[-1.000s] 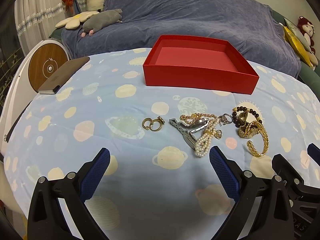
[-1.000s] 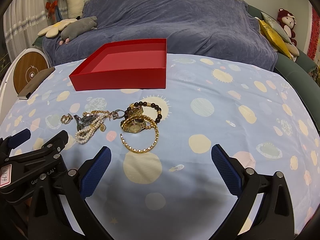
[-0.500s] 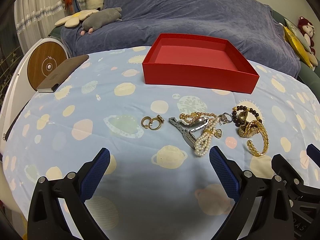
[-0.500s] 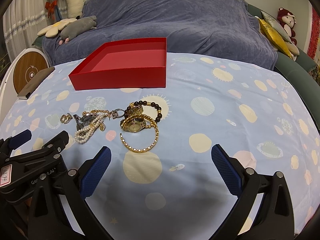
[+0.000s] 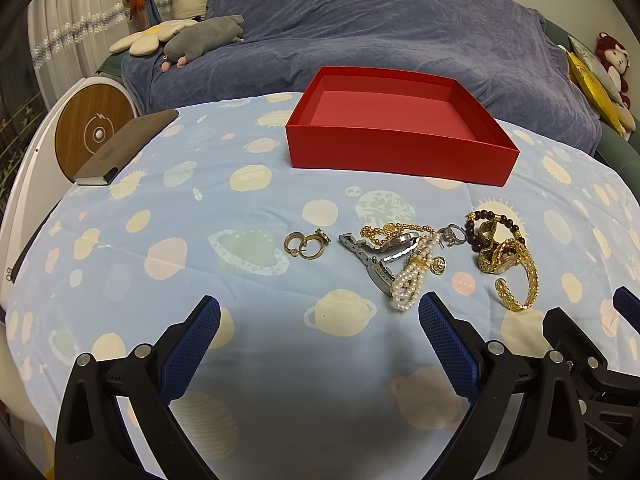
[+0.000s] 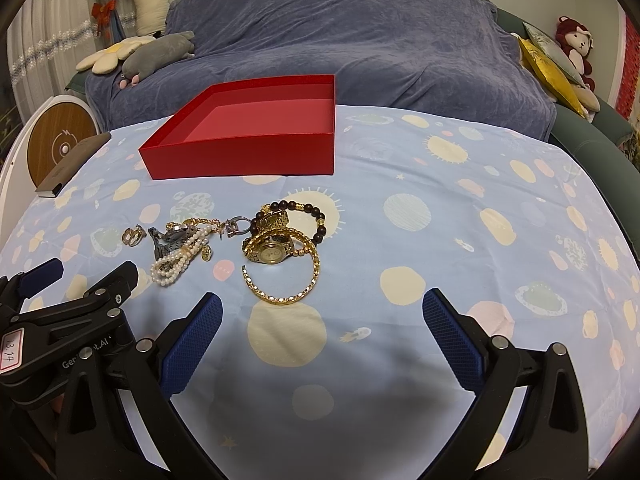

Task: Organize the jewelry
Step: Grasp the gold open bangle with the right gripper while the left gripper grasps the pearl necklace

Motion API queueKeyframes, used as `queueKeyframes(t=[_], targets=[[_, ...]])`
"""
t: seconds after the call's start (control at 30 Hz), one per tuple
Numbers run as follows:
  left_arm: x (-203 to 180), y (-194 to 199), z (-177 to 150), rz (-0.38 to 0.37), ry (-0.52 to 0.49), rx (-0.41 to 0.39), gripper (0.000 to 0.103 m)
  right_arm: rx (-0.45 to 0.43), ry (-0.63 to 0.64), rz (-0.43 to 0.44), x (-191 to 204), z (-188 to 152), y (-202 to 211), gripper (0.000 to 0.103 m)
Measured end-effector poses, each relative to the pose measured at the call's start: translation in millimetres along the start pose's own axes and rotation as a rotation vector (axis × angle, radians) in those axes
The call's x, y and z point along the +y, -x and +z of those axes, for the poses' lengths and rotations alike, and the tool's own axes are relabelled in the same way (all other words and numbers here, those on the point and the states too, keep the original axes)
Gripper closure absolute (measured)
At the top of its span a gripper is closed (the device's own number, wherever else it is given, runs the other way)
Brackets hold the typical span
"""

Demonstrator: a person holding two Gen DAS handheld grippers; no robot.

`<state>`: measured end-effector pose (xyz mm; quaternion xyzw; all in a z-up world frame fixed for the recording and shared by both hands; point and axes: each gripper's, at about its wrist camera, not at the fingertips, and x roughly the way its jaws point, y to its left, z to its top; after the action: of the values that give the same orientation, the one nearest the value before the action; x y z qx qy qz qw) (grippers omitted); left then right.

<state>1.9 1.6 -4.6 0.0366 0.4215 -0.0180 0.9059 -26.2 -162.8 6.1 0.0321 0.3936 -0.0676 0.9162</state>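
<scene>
An empty red box (image 5: 400, 152) (image 6: 244, 152) stands at the back of the table. In front of it lies a heap of jewelry: gold rings (image 5: 306, 242) (image 6: 133, 236), a silver watch (image 5: 376, 258), a pearl bracelet (image 5: 410, 284) (image 6: 176, 262), a gold watch (image 6: 272, 252), a dark bead bracelet (image 6: 316, 216) and a gold bangle (image 5: 520, 280) (image 6: 288, 280). My left gripper (image 5: 320, 332) hovers open just short of the rings and pearls. My right gripper (image 6: 322, 332) is open too, just short of the bangle. Nothing is held.
A pale blue cloth with planet prints (image 5: 240, 200) covers the table. A brown notebook (image 5: 124, 148) lies at its far left edge, by a round wooden charger (image 5: 90, 136). Behind the table is a sofa under a blue throw (image 6: 360, 48) with plush toys.
The left wrist view has shifted very slightly, the box and jewelry sliding a touch left. Both grippers stay open; no object has moved.
</scene>
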Motion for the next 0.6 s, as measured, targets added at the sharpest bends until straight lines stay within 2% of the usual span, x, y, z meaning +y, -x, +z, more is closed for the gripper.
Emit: queueKeyframes(t=[0.37, 0.5, 0.6], targets=[[1, -1, 0, -0.010, 0.002, 0.006, 0.006, 0.008, -0.004, 0.011, 3, -2, -3, 0.005], [11, -5, 4, -0.086, 0.051, 0.041, 0.006, 0.033, 0.005, 0.030, 3, 2, -11, 0.005], [20, -6, 8, -0.112, 0.087, 0.047, 0.006, 0.068, 0.030, 0.065, 6, 7, -18, 0.005]])
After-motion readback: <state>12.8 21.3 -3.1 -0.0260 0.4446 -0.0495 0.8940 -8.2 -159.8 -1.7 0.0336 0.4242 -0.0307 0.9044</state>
